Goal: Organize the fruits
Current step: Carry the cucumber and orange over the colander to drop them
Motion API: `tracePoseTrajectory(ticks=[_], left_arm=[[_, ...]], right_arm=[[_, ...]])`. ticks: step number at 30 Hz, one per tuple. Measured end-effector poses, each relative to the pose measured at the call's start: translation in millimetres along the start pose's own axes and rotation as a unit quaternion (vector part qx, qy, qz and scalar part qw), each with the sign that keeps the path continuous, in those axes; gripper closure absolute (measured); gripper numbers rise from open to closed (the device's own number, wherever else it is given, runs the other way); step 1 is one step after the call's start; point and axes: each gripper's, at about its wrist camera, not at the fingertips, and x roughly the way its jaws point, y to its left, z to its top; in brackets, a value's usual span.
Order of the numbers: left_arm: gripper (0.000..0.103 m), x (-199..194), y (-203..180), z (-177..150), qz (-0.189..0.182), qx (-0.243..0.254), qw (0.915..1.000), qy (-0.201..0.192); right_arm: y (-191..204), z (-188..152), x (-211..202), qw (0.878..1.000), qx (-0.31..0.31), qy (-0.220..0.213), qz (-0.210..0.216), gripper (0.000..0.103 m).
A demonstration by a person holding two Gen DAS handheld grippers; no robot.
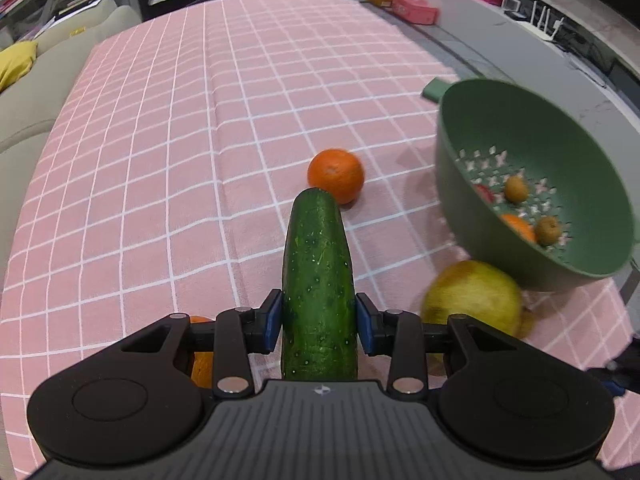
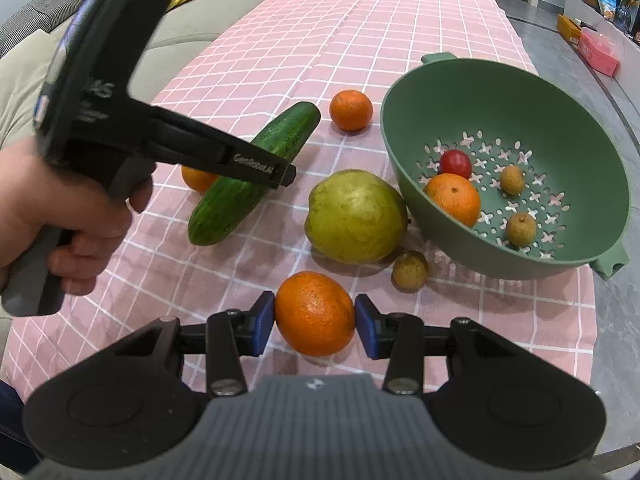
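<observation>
A desk draped in a pink cloth with a white grid fills both views. On its right side sits a green colander bowl with star-shaped holes; only the right wrist view shows all its contents: one orange, one red tomato and two small brown fruits.

The cucumber lies near the desk's middle, left of the bowl. In the left wrist view its long axis runs straight away from the camera, its far tip pointing at a loose orange just beyond. The right wrist view shows it from the side, slanting from lower left to upper right. The left gripper has its jaws closed onto the cucumber's sides, blue pads pressing it. Only the right wrist view shows the person's hand holding that gripper's handle.

A large yellow-green pear-like fruit rests between cucumber and bowl, with a small brown fruit just beside it.

The right gripper holds another orange between its jaws, pads against both sides. A further orange sits partly hidden behind the cucumber.
</observation>
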Motion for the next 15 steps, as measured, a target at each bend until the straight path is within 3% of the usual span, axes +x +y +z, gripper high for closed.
tracePoseTrajectory(ticks=[9,15], left_arm=[[0.060,-65.0,-10.8,28.4,0.010,0.020,0.9991,-0.036],[0.060,-100.7,-42.4,67.0,-0.004,0.052,0.9961,-0.071]], right_arm=[[-9.8,20.3,-41.0,0.998,0.017,-0.055,0.014,0.063],[-46.8,42.8,-78.4,0.991,0.055,-0.118,-0.001,0.063]])
